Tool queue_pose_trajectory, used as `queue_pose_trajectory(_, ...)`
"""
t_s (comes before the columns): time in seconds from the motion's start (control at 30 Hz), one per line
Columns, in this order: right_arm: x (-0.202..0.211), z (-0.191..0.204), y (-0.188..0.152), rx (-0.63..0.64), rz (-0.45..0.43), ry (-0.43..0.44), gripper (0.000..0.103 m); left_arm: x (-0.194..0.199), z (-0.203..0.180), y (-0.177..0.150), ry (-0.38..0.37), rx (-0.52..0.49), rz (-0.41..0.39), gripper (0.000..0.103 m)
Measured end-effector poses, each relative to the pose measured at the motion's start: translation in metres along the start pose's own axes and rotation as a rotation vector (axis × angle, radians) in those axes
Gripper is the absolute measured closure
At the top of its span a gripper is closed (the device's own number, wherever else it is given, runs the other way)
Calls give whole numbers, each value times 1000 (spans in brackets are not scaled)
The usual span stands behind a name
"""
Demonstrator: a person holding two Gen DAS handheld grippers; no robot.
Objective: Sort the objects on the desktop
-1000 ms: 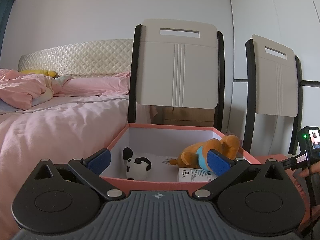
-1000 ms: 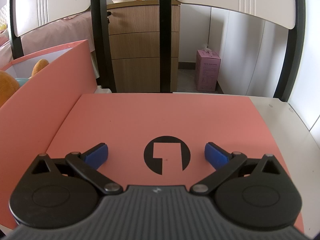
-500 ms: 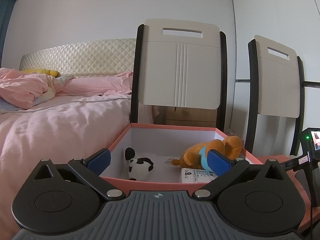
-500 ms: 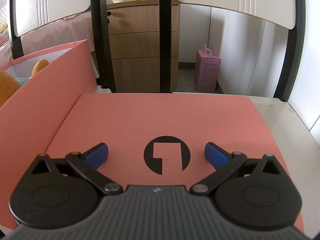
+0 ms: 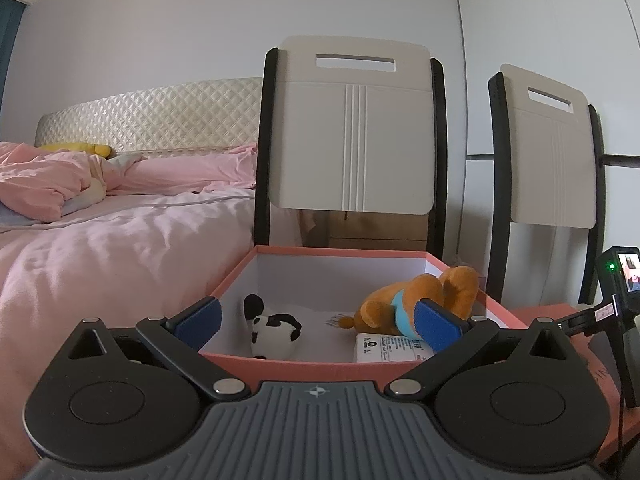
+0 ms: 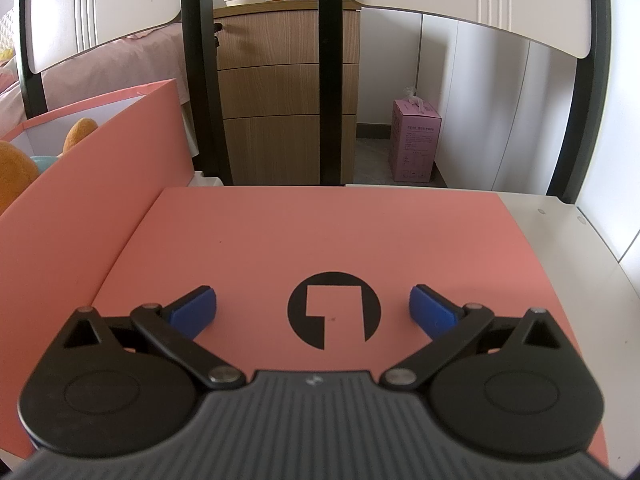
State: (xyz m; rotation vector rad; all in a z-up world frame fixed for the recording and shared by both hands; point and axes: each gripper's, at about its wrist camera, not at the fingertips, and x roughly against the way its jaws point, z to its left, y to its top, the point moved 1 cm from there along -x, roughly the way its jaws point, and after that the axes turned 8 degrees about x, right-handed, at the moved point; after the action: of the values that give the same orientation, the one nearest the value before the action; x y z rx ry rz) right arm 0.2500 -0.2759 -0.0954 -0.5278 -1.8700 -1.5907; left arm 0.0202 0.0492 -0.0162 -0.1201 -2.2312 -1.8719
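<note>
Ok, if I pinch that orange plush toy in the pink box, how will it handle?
The orange plush toy looks soft and slumped against the pink box wall, so it would likely squash and droop. Probably light for its size. Its fuzzy fabric should grip well, not slip.

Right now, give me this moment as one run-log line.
left gripper: jaws open, empty | right gripper: jaws open over lid | box: holds orange plush, panda plush, white packet

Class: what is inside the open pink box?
Inside the box: a black-and-white plush, an orange plush and a small white labelled box. The near wall and left gripper hide the floor nearest the camera.
</note>
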Motion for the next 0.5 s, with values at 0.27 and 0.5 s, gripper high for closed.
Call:
queue_pose_trajectory(0.27,0,0,0,0,0,0,0,0,0,0,-3,3,2,0)
queue_pose_trajectory(0.5,0,0,0,0,0,0,0,0,0,0,-4,3,3,0)
